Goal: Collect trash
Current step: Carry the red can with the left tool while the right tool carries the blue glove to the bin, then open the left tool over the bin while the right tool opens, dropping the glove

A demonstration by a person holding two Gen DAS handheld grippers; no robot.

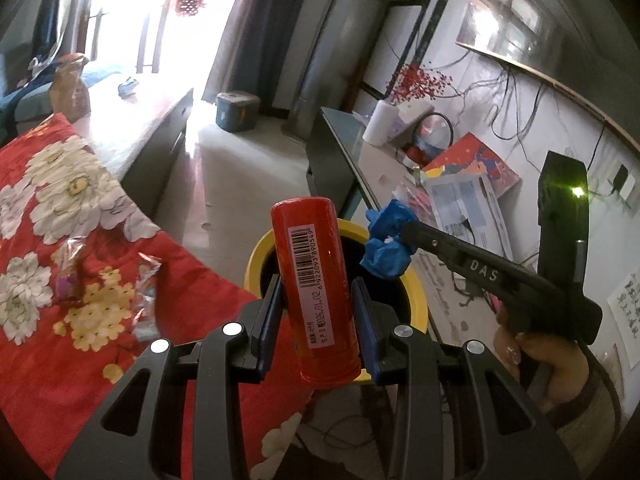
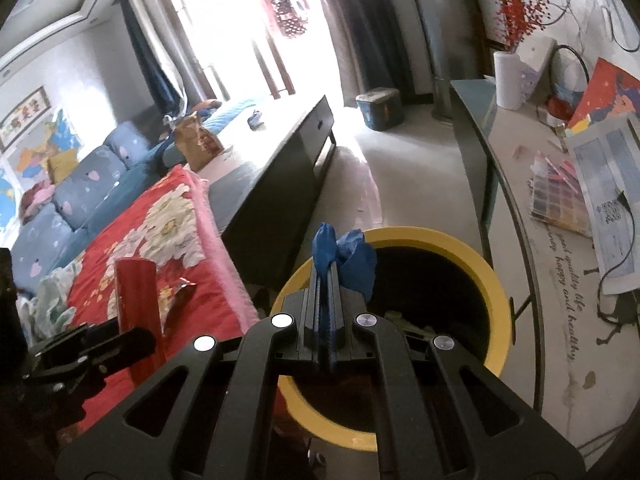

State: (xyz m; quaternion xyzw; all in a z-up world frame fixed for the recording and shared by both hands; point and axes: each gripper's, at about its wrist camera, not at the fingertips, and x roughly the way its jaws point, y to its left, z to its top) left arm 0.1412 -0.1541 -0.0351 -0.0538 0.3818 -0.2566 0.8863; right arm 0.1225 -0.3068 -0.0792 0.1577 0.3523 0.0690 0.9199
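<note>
Over the round yellow-rimmed bin with the dark inside (image 1: 418, 304), two grippers, each with its load. Left gripper (image 1: 318, 312): jaws partly apart and clamped on a red cylindrical can with a white barcode label (image 1: 314, 288), blue pads pressed to both of its sides, can nearly upright, leaning slightly left at the top, lower end below the pads. In the right wrist view, same red can (image 2: 136, 300) seen at far left, in front of the red quilt, left gripper (image 2: 92, 352) dark beneath it.

Right gripper (image 2: 326, 280): jaws shut tight on a crumpled blue scrap of thin plastic or paper (image 2: 352, 260), material bunched beyond and to the right of the fingertips, hanging above the bin's (image 2: 496, 296) open mouth. From the left wrist view, right gripper (image 1: 408, 228) reaching in from the right, blue wad (image 1: 386, 242) at its tip just over the far rim; a hand (image 1: 552, 364) wrapped round the grip below.

Inside the bin, some pale greenish litter barely visible at the bottom; too dark to name.

Left of the bin, a red quilt with large white and yellow flowers (image 1: 60, 220), touching or just beside the bin's edge. On the quilt, two crinkled clear-foil wrappers (image 1: 72, 276), near each other, well left of the can.
</note>
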